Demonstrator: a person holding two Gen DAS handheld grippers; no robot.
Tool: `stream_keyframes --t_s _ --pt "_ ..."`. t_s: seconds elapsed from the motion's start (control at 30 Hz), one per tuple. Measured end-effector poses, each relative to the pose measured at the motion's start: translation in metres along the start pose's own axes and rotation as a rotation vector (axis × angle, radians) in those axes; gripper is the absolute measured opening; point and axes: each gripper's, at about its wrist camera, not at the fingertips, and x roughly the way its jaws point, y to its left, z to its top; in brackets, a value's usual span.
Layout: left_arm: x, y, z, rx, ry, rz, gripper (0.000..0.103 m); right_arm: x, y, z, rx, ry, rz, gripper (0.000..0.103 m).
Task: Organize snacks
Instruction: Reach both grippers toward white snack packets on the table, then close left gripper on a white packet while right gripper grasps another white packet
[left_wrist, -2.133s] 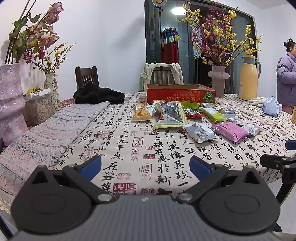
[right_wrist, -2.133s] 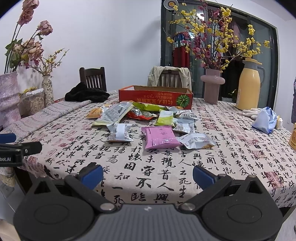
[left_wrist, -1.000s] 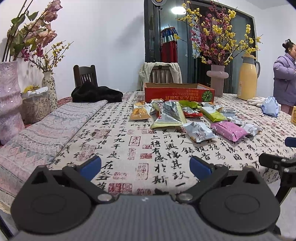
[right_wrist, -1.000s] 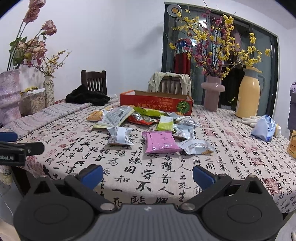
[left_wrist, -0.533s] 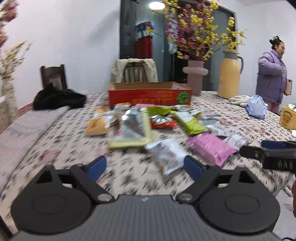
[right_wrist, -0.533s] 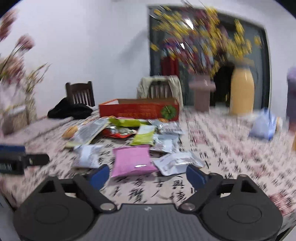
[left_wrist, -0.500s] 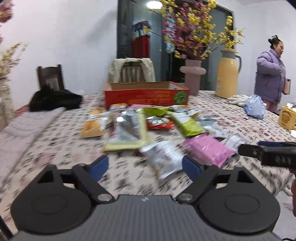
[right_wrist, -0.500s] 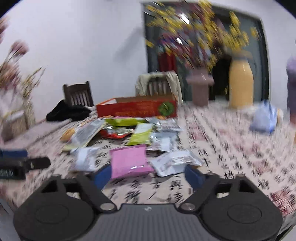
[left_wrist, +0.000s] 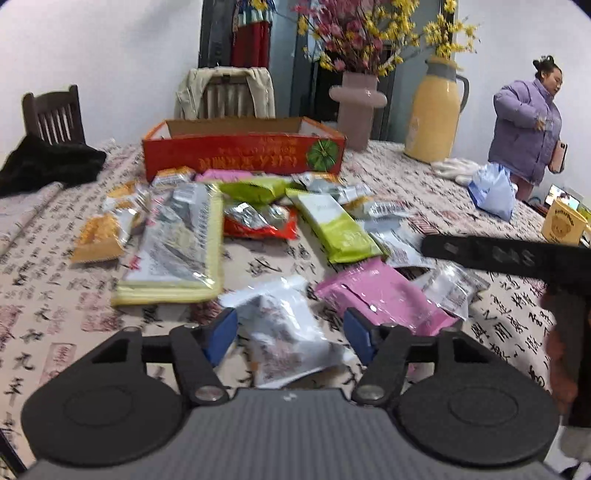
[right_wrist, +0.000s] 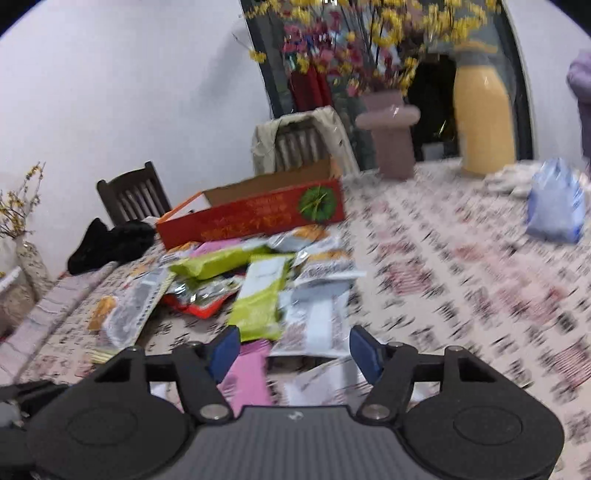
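Several snack packets lie heaped on the patterned tablecloth (left_wrist: 44, 295) in front of an open red cardboard box (left_wrist: 243, 153) (right_wrist: 255, 218). My left gripper (left_wrist: 290, 330) hovers low over a white-silver packet (left_wrist: 280, 343); its jaws are closing, with the packet between the blue pads and no clear press on it. A pink packet (left_wrist: 384, 299) lies just to its right. My right gripper (right_wrist: 295, 347) is tilted and its jaws are closing too. A silver packet (right_wrist: 317, 321) lies ahead between its pads, with a pink packet (right_wrist: 245, 376) and a green packet (right_wrist: 260, 302) on the left.
A pink vase (left_wrist: 356, 107) and a yellow thermos (left_wrist: 436, 114) stand behind the box. A blue bag (left_wrist: 493, 192) and a yellow mug (left_wrist: 563, 223) sit at the right. A person in a purple jacket (left_wrist: 524, 133) stands far right. A black cloth (left_wrist: 48, 166) lies at the left.
Both grippers have moved forward from the table's edge to the snack pile, and their jaws have narrowed. The right view has rolled, so the table now slants.
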Motion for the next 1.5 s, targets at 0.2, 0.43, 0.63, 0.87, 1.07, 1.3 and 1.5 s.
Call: stream_keyframes --t_s 0.2,0.43,0.63,0.87,1.07,1.3,1.5 --pt "0.013 0.005 0.0 -0.049 0.034 0.015 0.07 -0.011 -0.01 -0.018 0.119 0.04 0.018 0.069" --pt "0.022 0.008 0.006 -0.06 0.048 -0.001 0.043 0.018 -0.009 -0.005 0.066 0.06 -0.035 0.07" --pt "0.024 0.015 0.006 -0.075 0.047 -0.015 0.043 -0.026 0.008 -0.027 -0.061 0.015 -0.092 0.074" --pt "0.019 0.015 0.004 -0.065 0.037 0.007 0.041 0.008 -0.004 -0.016 0.11 0.078 0.017 0.077" --pt "0.014 0.016 0.005 -0.046 0.014 0.008 0.04 0.036 -0.003 0.006 0.057 0.08 -0.108 0.077" --pt "0.019 0.015 0.006 -0.047 0.015 -0.017 0.038 0.066 -0.012 0.021 -0.006 0.145 -0.17 0.071" --pt "0.002 0.021 0.005 -0.016 -0.04 -0.008 0.037 0.038 -0.014 0.004 -0.14 0.14 -0.148 0.045"
